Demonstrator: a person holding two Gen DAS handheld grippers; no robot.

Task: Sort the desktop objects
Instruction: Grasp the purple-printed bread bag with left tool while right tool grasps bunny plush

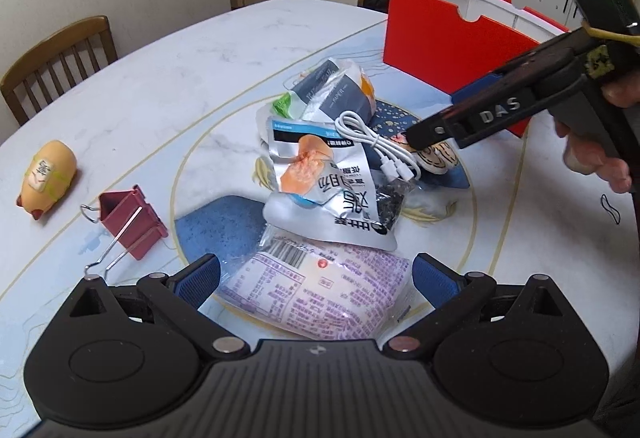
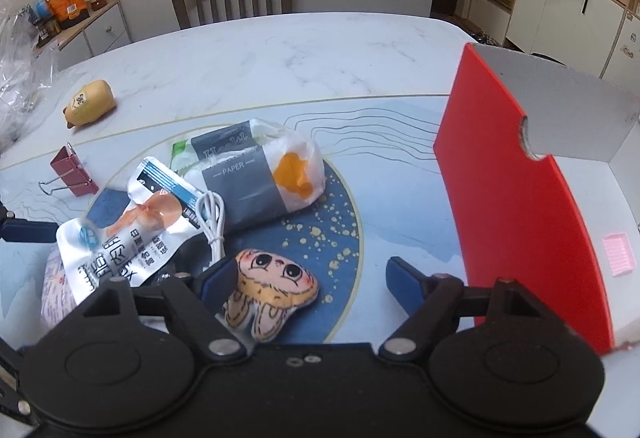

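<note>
On the desk [image 2: 280, 54] the pile sits mid-mat; right tool [image 2: 308, 280] spread wide around the plush toy [image 2: 268, 298], not gripping; left tool [image 1: 316, 274] released, straddling the pink packet [image 1: 316, 294]; red box [image 2: 516, 222] just beside.

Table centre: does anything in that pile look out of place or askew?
Yes. A white cable lies loosely draped over the crumpled snack pouch and the tissue pack, the packets overlap untidily, and a red binder clip lies tipped on its side, apart from the pile.
</note>
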